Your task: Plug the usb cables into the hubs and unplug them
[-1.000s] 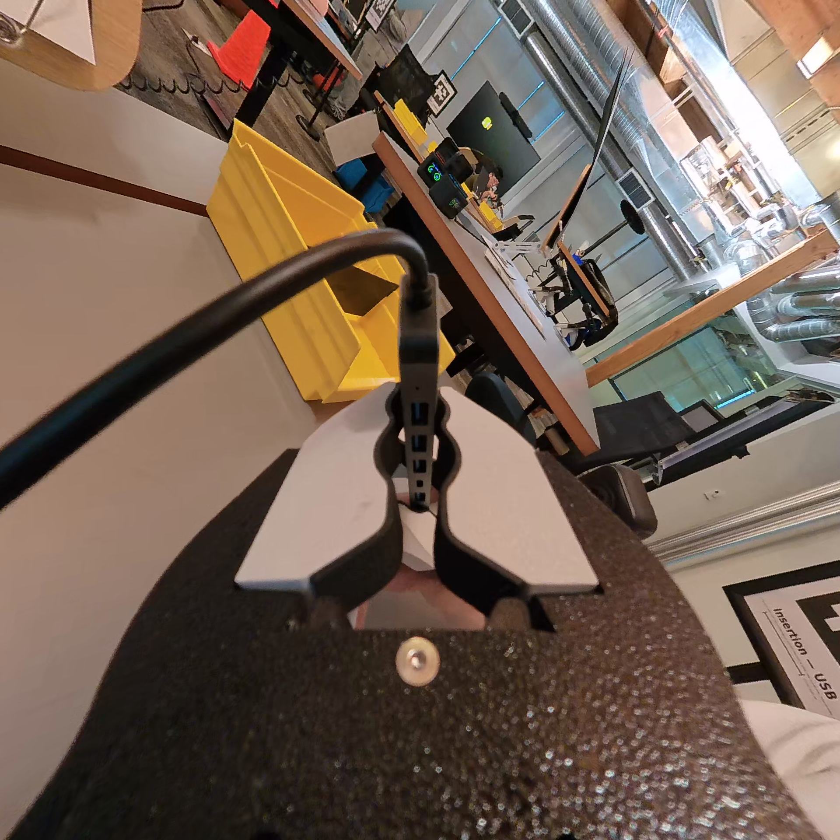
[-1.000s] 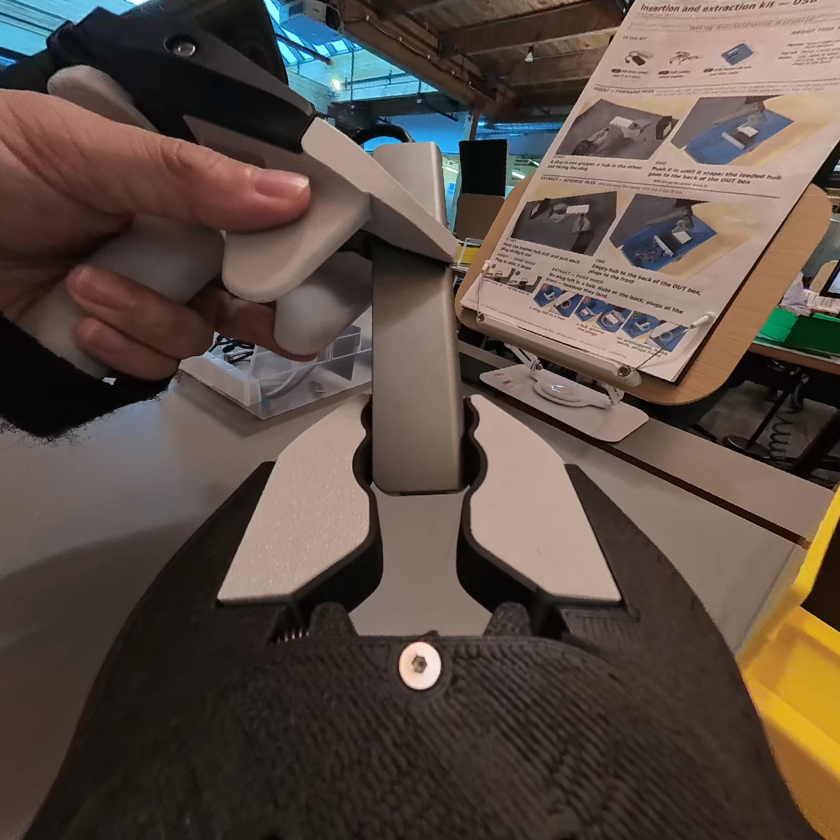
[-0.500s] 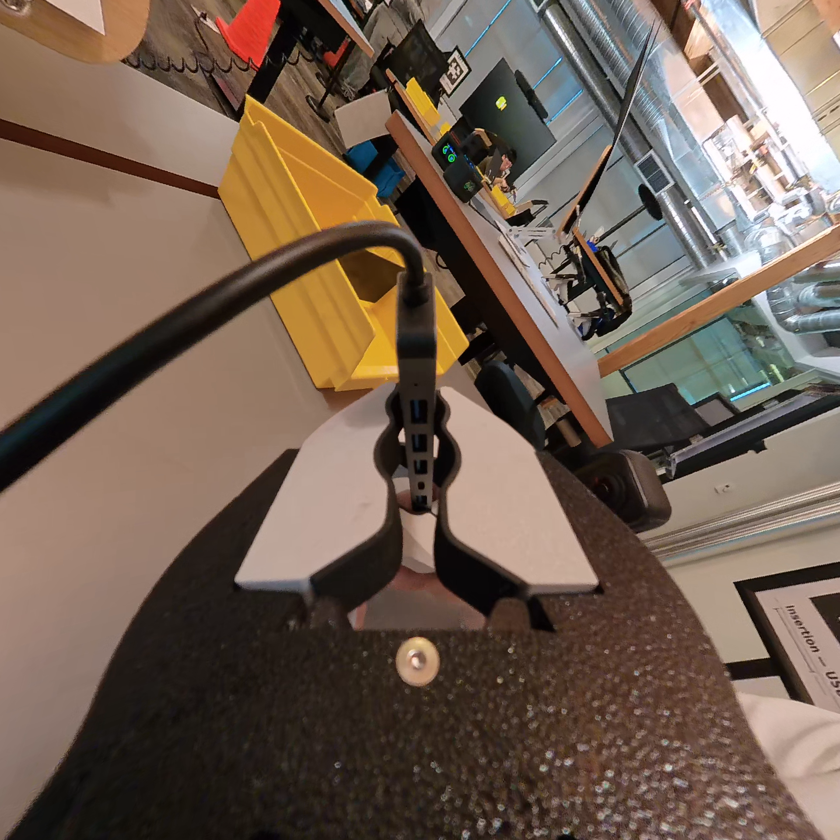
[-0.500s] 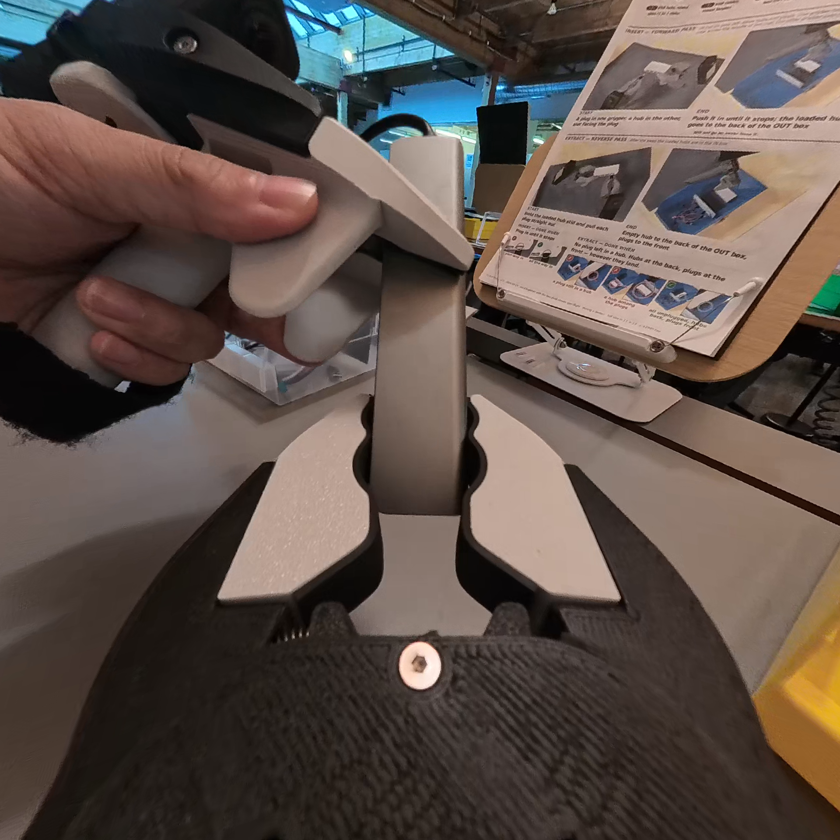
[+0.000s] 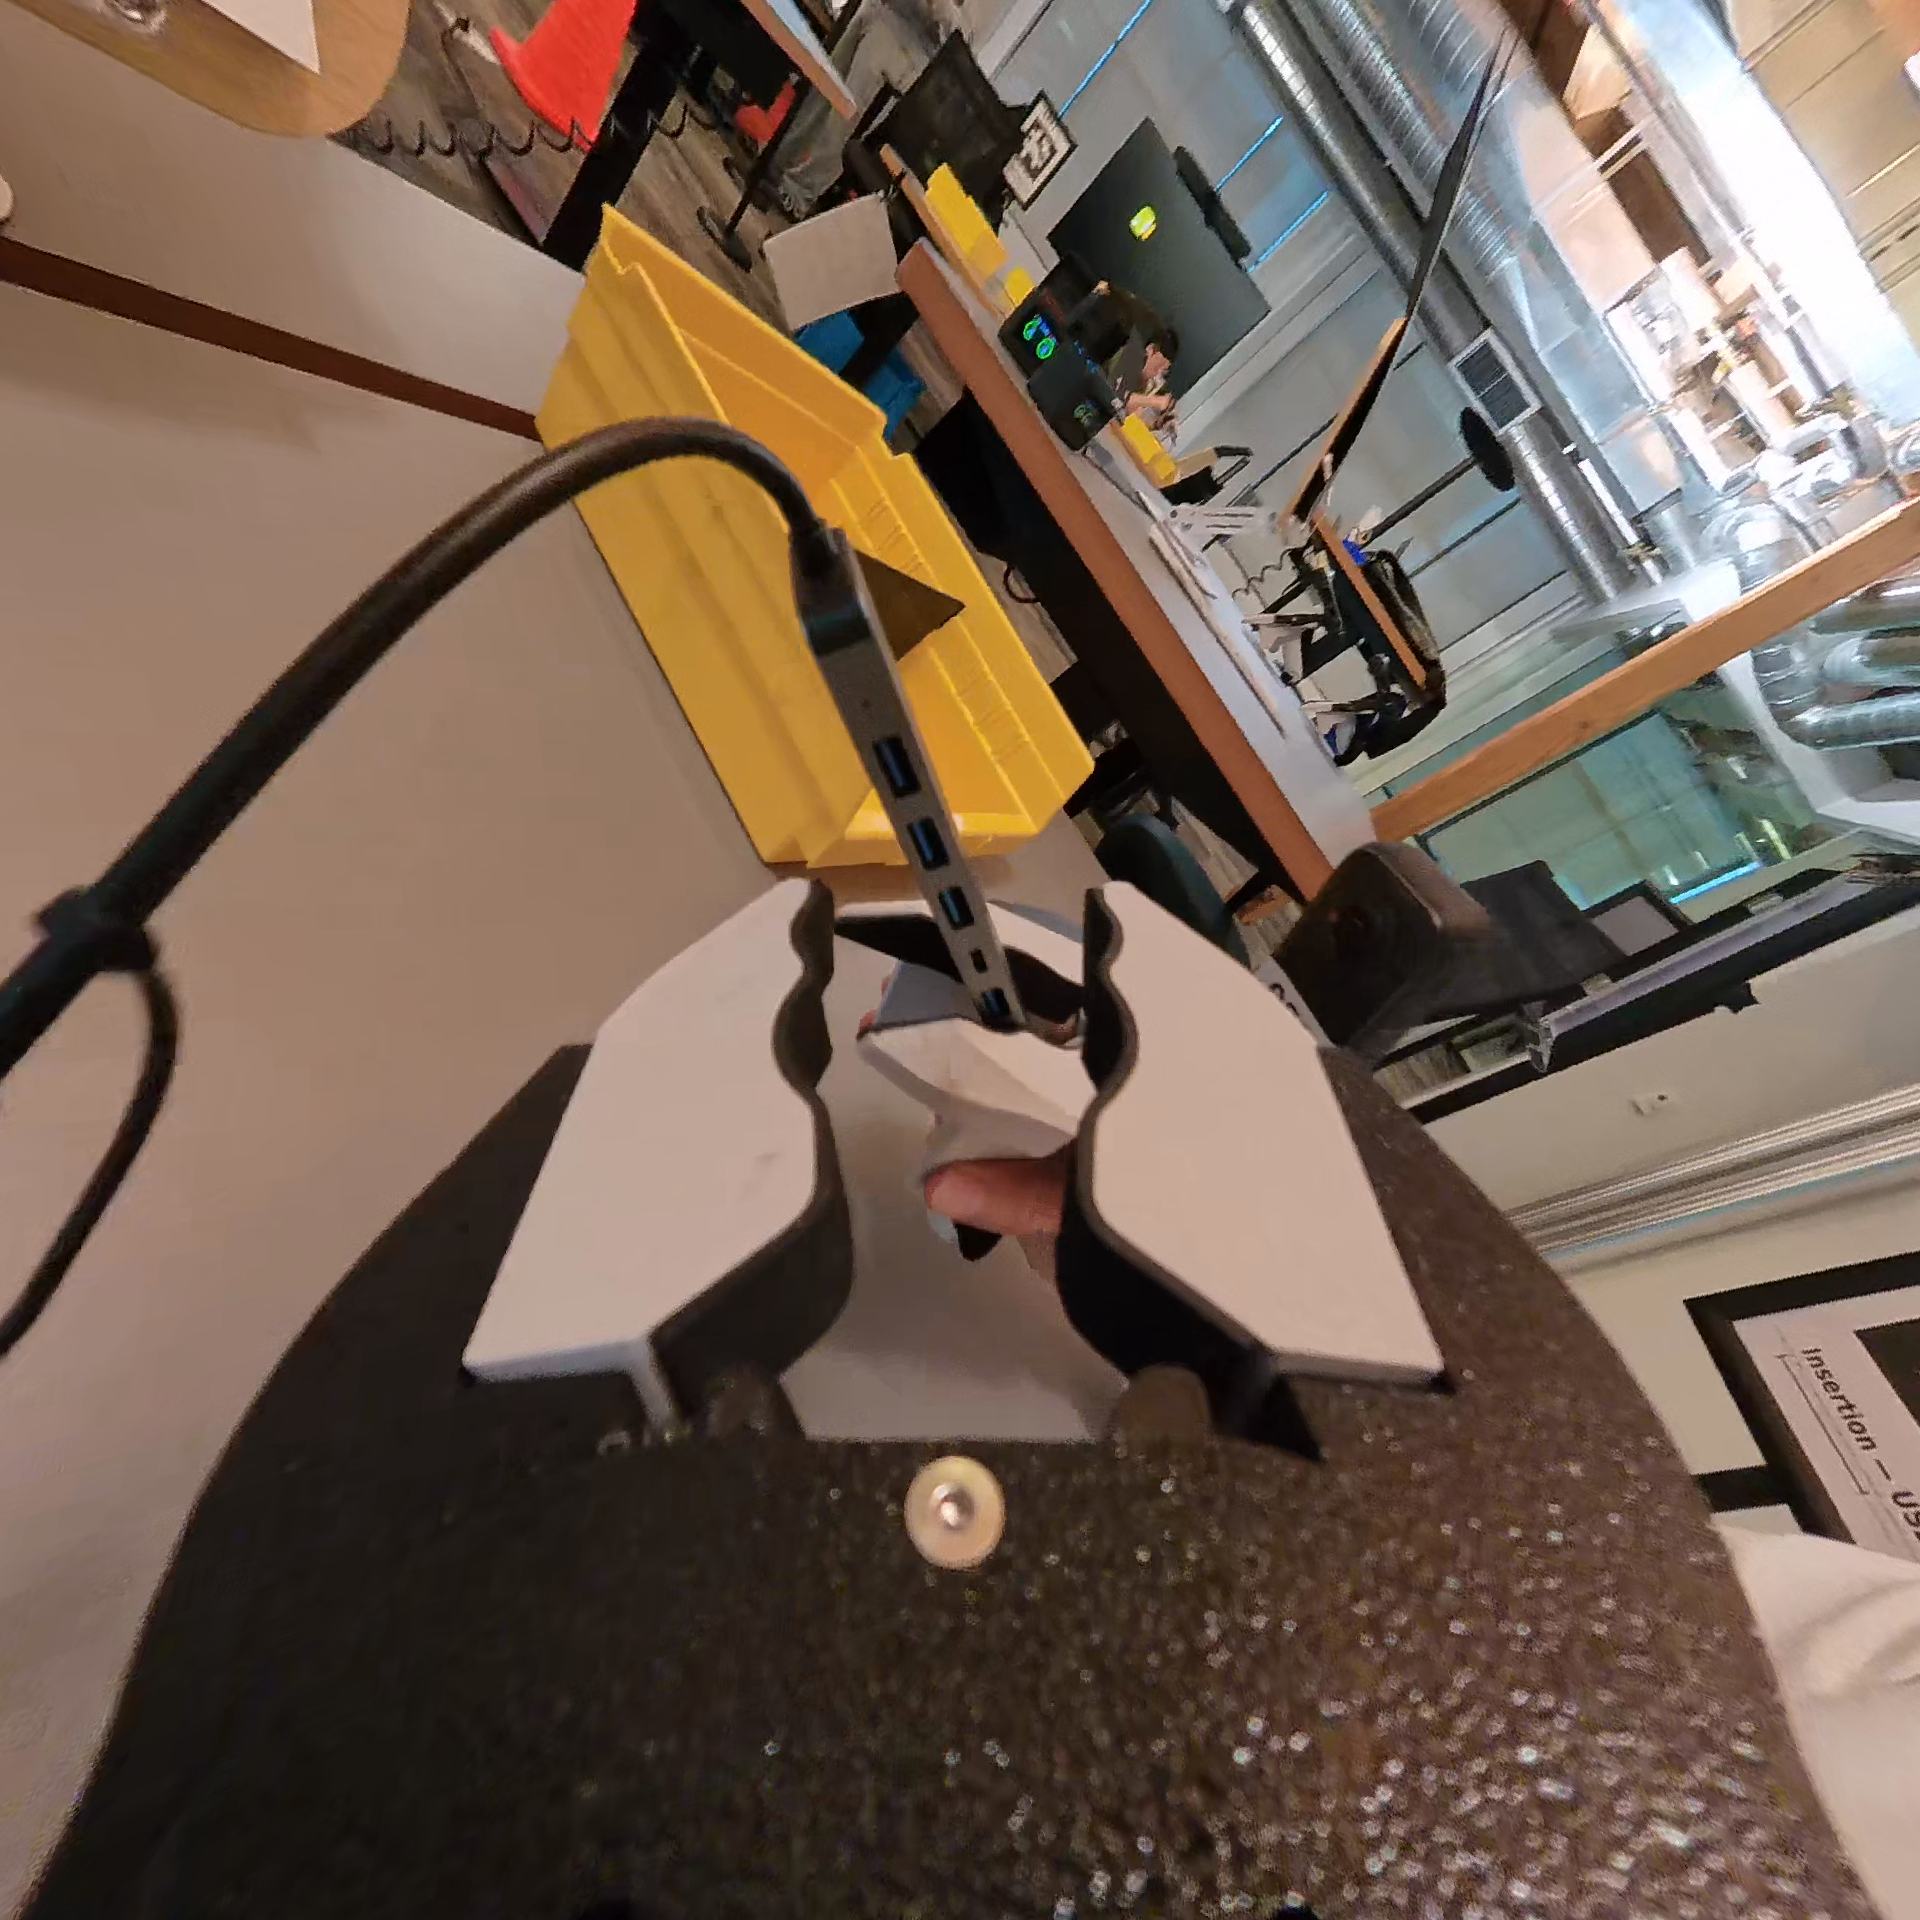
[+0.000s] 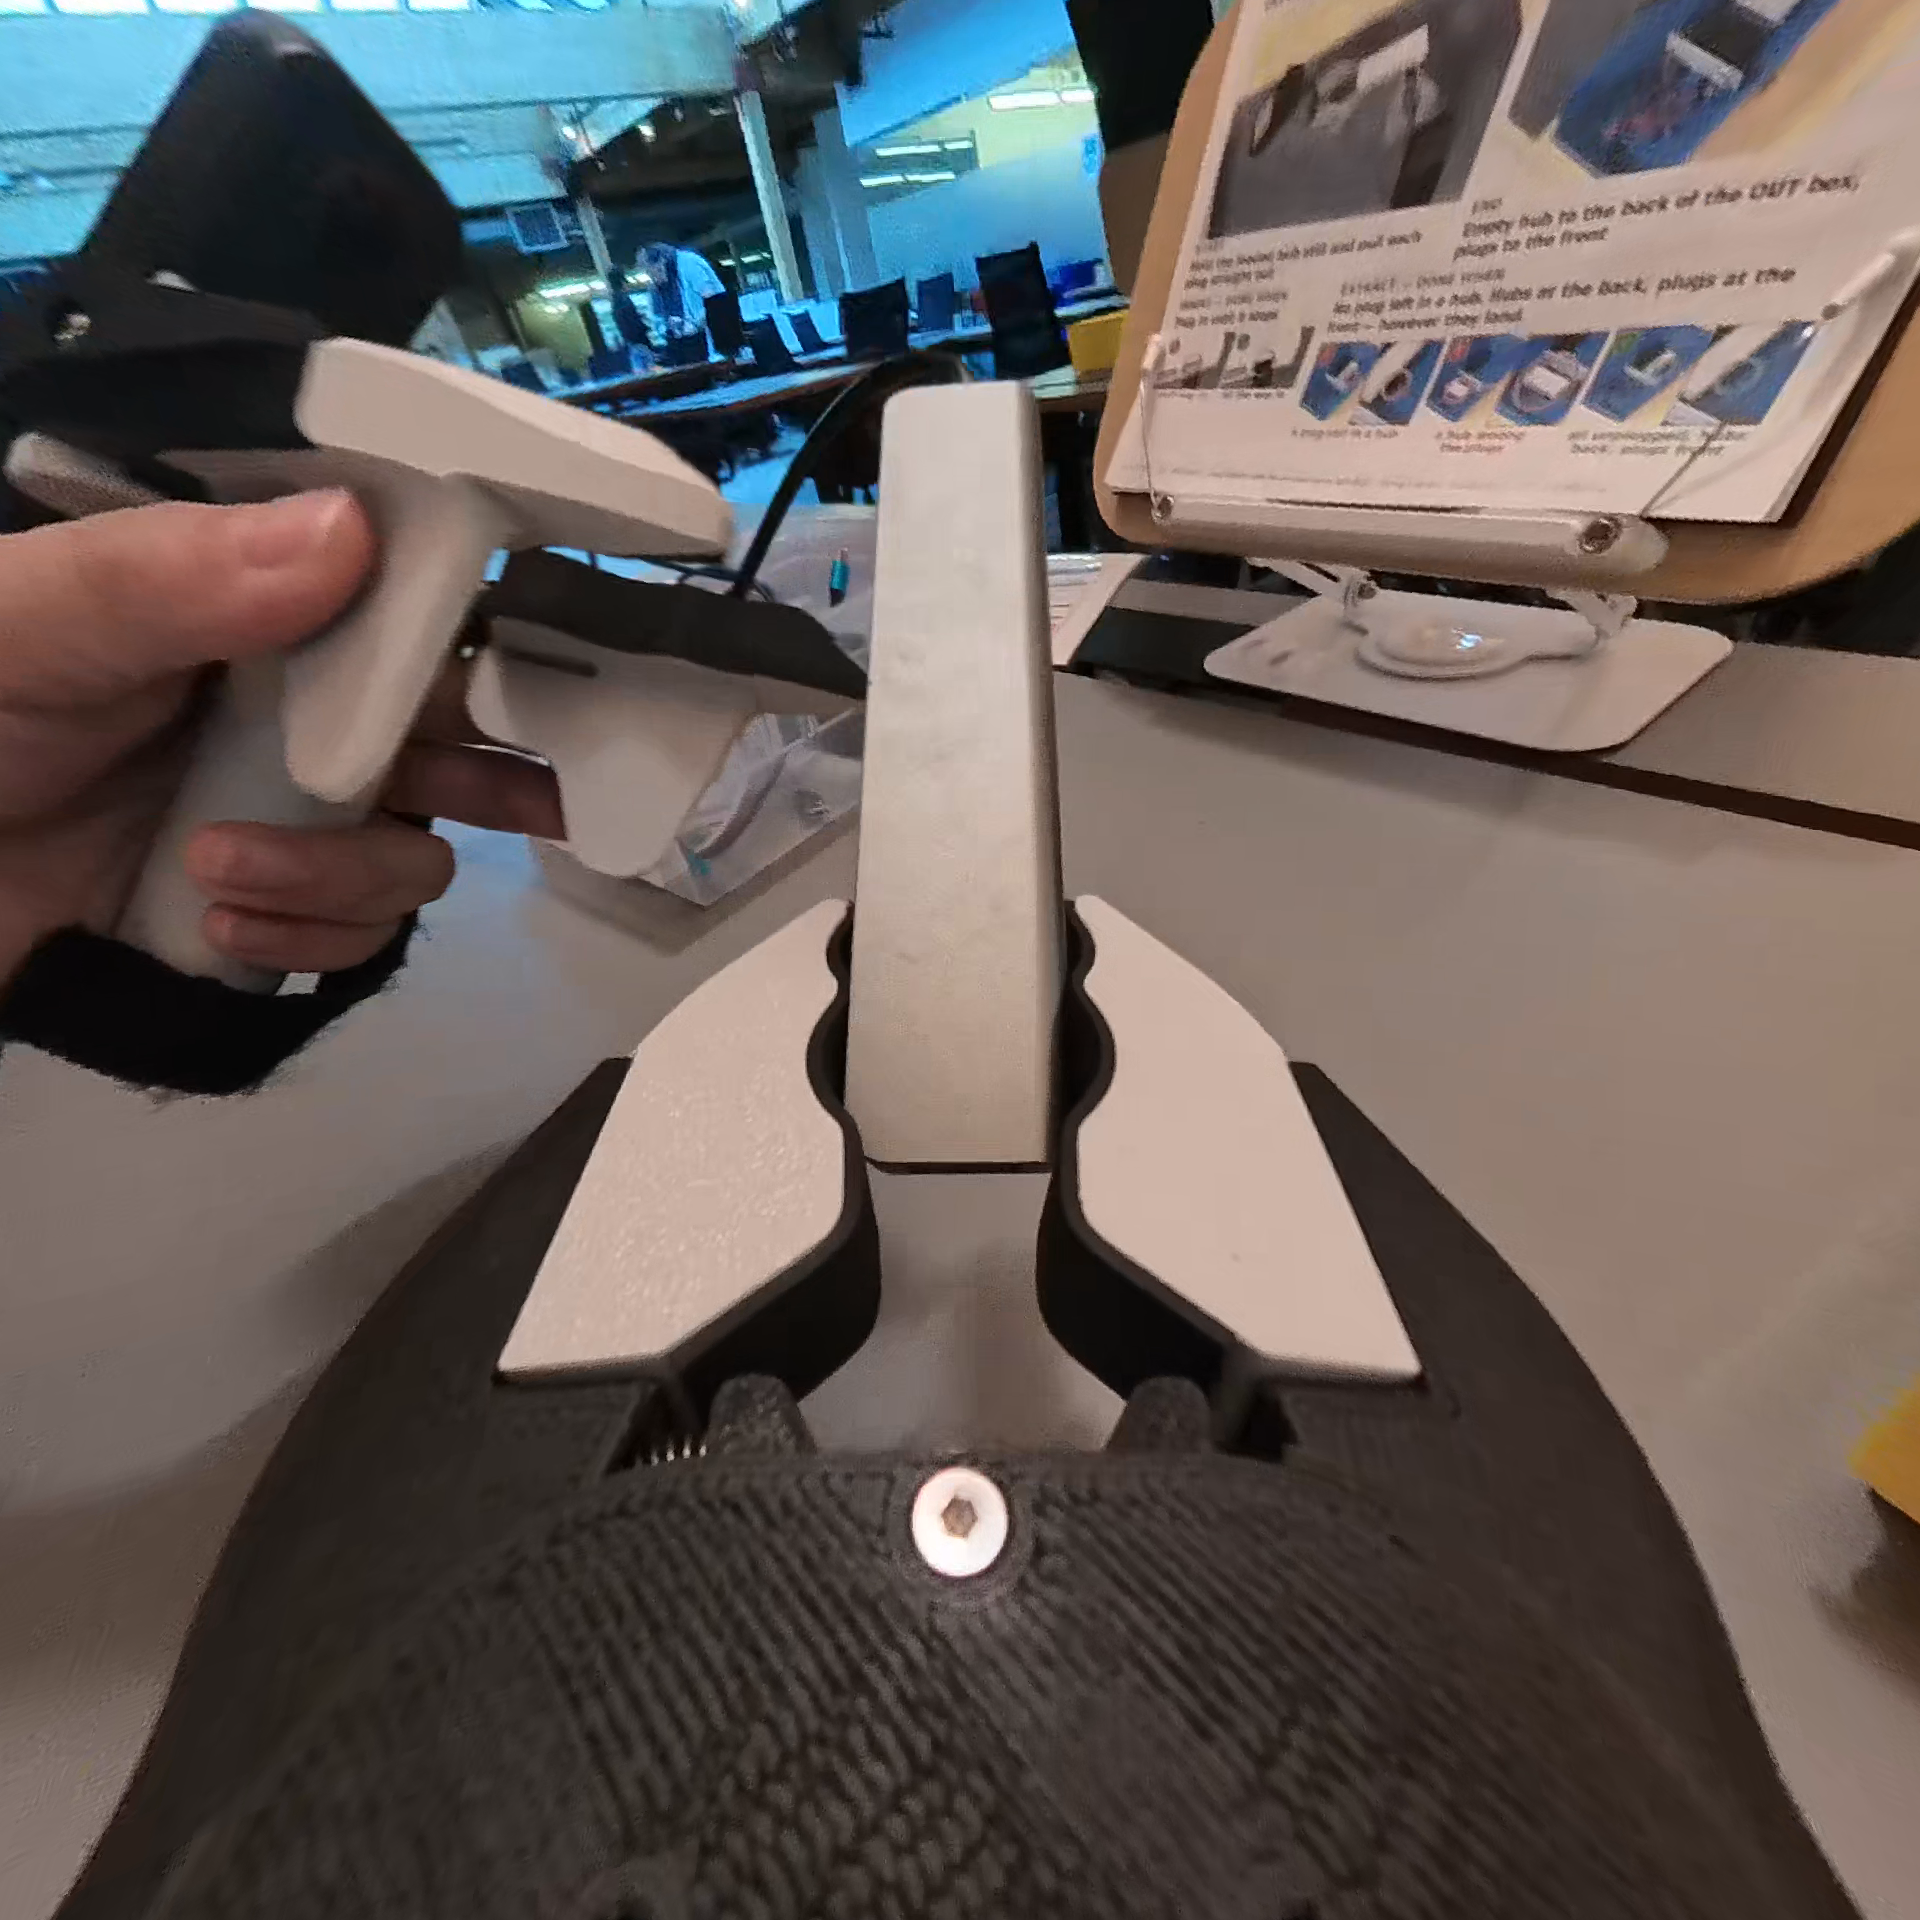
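A slim grey USB hub stands upright between my right gripper's fingers, which are shut on its lower end. In the left wrist view the hub shows its row of blue ports, with a black cable arching away from its top end. My left gripper is open, and the hub's lower end passes between its fingertips without touching them. In the right wrist view the left gripper is held by a hand to the left of the hub, apart from it. No plug is visible in the hub's ports.
A yellow bin sits on the beige table beyond the hub. A wooden stand with an instruction sheet stands at the back right. A clear plastic box lies behind the left gripper. Desks and chairs fill the background. The grippers' ends are close to 6 cm from one another.
My left gripper has opened and let go of the hub, then drawn back from it. The hub stays in my right gripper, now tilted in the left wrist view.
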